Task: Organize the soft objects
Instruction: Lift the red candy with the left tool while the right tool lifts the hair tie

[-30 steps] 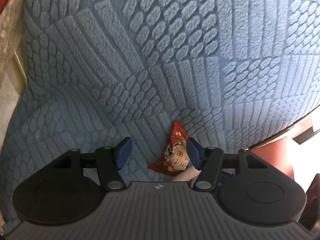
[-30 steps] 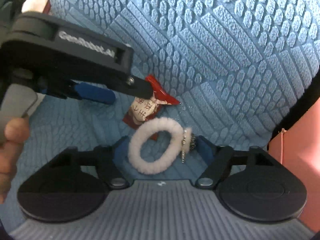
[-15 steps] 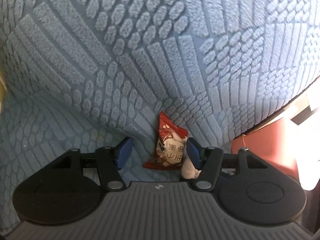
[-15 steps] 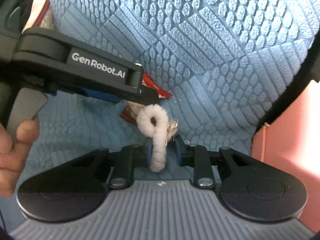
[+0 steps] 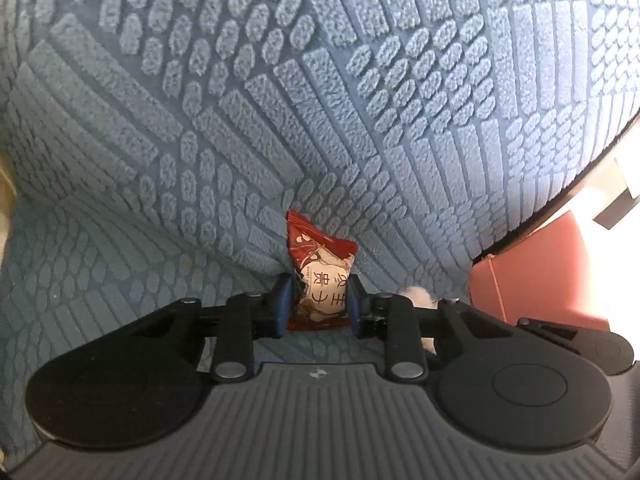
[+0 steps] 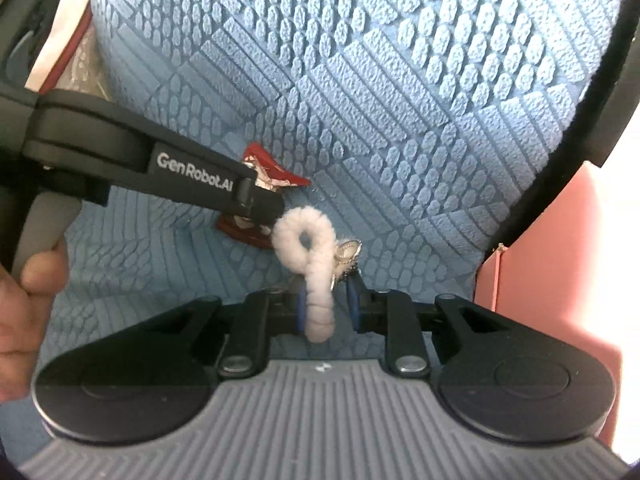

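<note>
Left gripper clamps the red snack packet; right gripper pinches the fluffy white loop.
Packet lies at the loop's ten o'clock (blue textured cushion behind).

The blue cushion rises as a wall close ahead, the left hand-held gripper crosses just before the right one's tips, and a pink box closes the right side, leaving open seat fabric lower left.
</note>
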`<state>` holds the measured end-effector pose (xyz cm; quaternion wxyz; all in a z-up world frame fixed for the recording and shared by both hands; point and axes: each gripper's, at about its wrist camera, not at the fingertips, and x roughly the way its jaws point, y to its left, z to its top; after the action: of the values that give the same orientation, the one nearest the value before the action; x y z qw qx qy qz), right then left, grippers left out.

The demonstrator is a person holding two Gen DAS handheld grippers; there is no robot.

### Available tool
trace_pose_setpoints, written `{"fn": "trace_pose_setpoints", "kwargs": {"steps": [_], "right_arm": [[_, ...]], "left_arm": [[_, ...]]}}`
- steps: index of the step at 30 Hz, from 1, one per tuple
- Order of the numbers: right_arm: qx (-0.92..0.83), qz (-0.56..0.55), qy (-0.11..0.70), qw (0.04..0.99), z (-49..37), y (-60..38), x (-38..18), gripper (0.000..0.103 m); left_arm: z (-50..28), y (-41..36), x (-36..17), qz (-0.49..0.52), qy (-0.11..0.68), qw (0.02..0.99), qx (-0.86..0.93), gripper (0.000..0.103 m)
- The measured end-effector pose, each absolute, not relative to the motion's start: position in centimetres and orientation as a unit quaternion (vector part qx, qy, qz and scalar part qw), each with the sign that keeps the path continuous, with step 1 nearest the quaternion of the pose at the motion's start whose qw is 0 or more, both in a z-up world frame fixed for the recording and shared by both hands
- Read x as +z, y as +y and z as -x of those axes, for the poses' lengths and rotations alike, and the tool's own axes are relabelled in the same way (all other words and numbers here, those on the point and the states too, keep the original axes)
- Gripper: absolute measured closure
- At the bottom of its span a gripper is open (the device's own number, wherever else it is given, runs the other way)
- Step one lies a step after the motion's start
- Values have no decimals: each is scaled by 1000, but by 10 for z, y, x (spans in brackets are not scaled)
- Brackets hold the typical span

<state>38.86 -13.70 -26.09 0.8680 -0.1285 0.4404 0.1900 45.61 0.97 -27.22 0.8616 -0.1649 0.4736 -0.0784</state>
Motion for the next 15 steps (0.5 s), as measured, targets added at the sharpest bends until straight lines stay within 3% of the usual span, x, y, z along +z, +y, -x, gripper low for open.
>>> {"fn": "trace_pose_setpoints", "kwargs": {"steps": [15], "right_arm": [[184,108,424,880,-356,-157,-234,79]], "left_arm": [[-410,18,-244,201,454,867,-53,71]]}}
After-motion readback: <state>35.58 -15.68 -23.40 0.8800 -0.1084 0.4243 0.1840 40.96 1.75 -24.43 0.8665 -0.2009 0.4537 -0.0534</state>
